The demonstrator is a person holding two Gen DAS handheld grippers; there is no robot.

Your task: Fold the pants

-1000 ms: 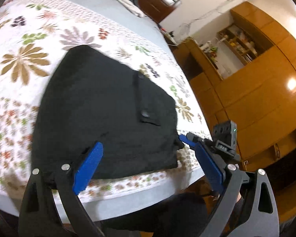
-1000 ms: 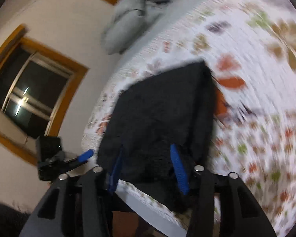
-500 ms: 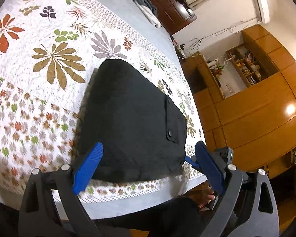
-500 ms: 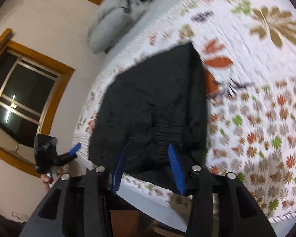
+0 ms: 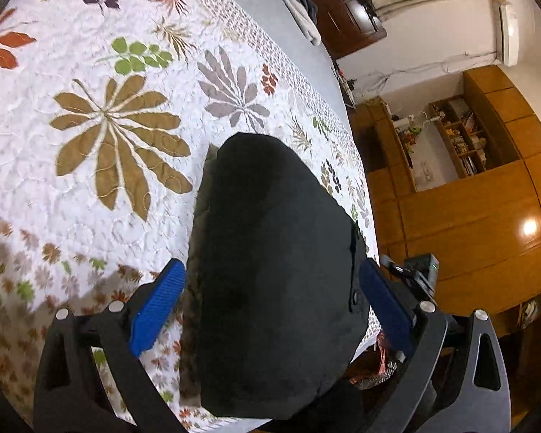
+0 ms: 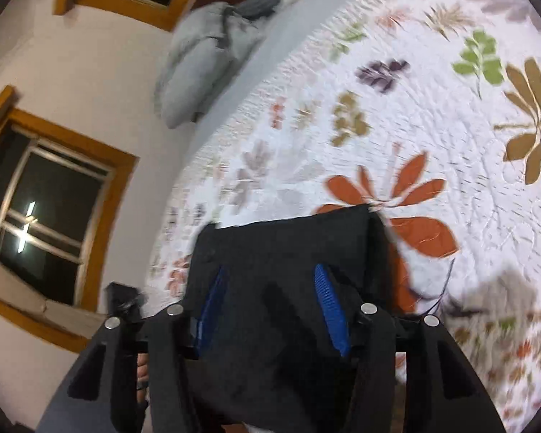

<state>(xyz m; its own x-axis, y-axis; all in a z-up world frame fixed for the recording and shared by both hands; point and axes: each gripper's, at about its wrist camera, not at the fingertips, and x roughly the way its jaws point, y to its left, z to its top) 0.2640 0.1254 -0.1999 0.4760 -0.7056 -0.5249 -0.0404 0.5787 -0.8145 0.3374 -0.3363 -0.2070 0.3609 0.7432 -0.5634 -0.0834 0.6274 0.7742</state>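
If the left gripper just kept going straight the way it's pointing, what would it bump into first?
Most likely the folded black pants on the floral bedspread. The left gripper stands open with its blue fingers on either side of the bundle, angled down toward it. Exact depth is hard to judge.

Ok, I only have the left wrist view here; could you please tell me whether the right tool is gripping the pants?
Observer: Not firmly, as far as I can see. The right tool has just been opening its jaws, and black fabric of the pants lies between them.
Operator: Thank you. Where does the fold's far edge end on that side?
Observer: Its far corner reaches an orange flower printed on the quilt.
Operator: And what stands past the bed there?
Observer: A wall with a wood-framed window, dark outside.
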